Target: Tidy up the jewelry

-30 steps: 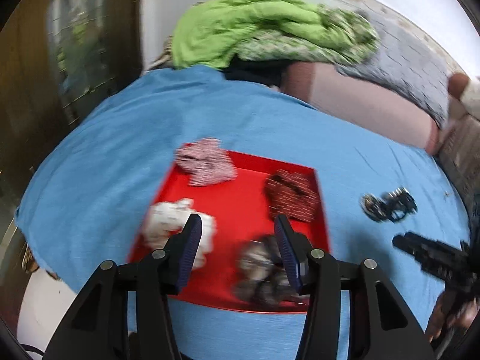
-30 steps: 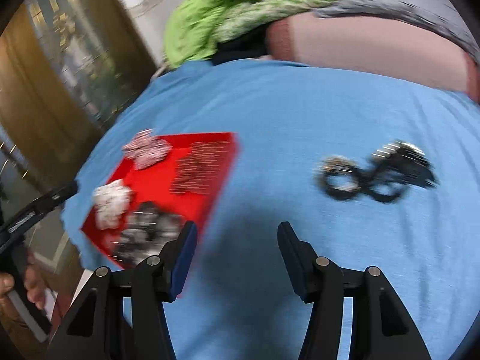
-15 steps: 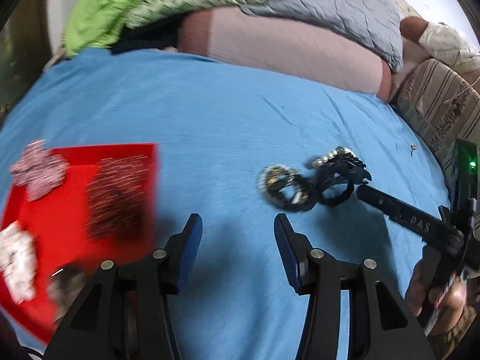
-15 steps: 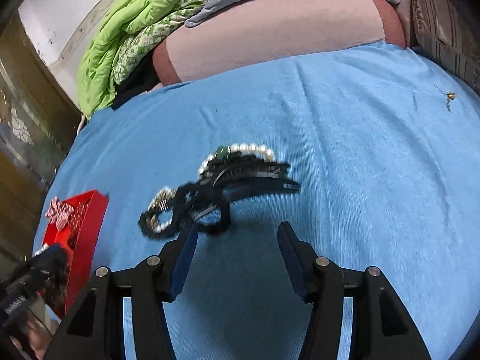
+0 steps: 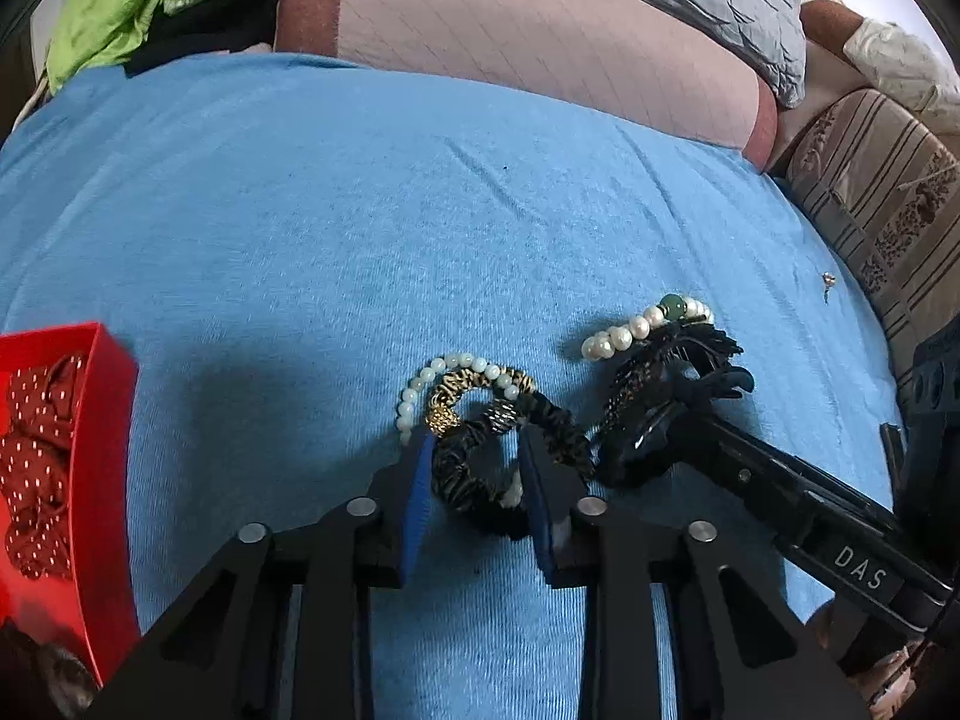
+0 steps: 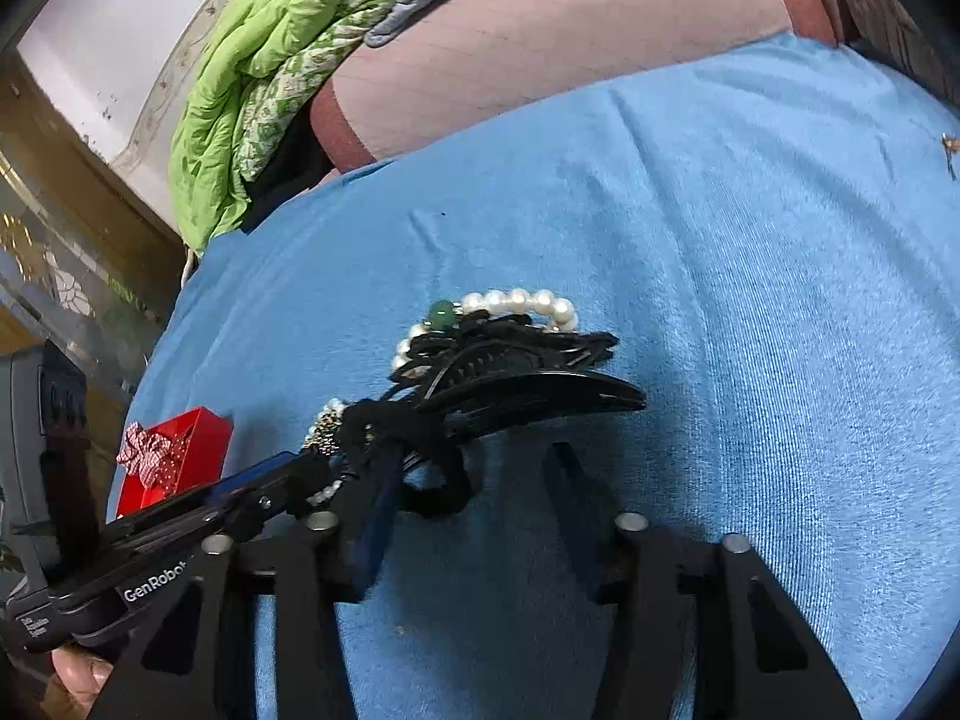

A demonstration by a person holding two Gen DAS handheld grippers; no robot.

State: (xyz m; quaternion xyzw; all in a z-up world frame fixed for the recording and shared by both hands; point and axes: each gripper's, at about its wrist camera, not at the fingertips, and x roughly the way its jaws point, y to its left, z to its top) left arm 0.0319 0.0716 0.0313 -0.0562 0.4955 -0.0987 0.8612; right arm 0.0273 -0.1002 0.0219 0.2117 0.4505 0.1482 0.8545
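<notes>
Your left gripper (image 5: pixel 474 468) straddles the striped scrunchie (image 5: pixel 474 468), jaws parted, not clamped. Close squarely on fabric, avoiding the pearl bracelet (image 5: pixel 444 372). Right gripper (image 6: pixel 474 498) spread, holding nothing.

Both grippers are black plastic. The left gripper (image 5: pixel 474 468) has blue pads (image 5: pixel 418 492) inside its jaws and round silver screws behind them. The right gripper (image 6: pixel 474 510) carries white letters "DAS"; bare skin shows below.
</notes>
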